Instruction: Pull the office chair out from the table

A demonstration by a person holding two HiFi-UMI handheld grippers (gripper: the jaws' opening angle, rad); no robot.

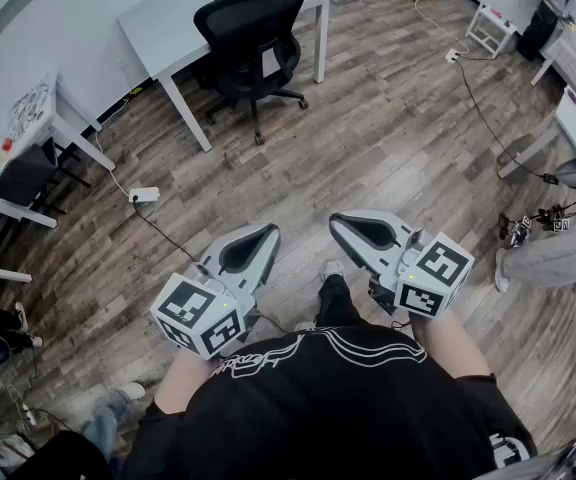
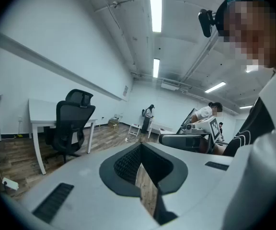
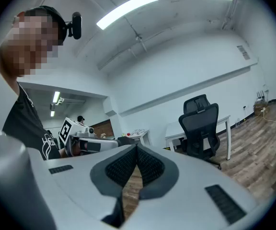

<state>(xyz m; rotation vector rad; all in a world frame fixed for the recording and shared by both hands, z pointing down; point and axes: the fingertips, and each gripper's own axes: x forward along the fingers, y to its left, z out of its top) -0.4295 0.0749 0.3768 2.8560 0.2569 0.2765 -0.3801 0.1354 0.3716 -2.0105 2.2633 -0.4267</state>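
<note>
We stand well back from the office chair (image 1: 253, 30), with a wide stretch of wooden floor (image 1: 388, 138) between us and it. The chair is black, with a mesh back and a headrest. It sits pushed in at the long side of the white table (image 1: 153, 23), between the table's legs, with its backrest toward us and its castor base on the floor. We hold both tongs low in front of our black shirt (image 1: 338, 398), side by side and apart from each other, both pointing toward the chair and touching nothing. The left tongs (image 1: 268, 231) are fully closed: in the left gripper view their dark ribbed pads (image 2: 127, 165) meet at the tip with nothing between them. The right tongs (image 1: 336, 219) are closed the same way, pads (image 3: 120, 169) together and empty. The chair appears left of the jaws in the left gripper view and right of them in the right gripper view. A white power strip (image 1: 144, 195) lies on the floor to our left with a cable running off it, near a small white side table (image 1: 43, 118) by the wall. At the right edge of the head view we see another person's leg in light trousers (image 1: 558, 256).
</note>
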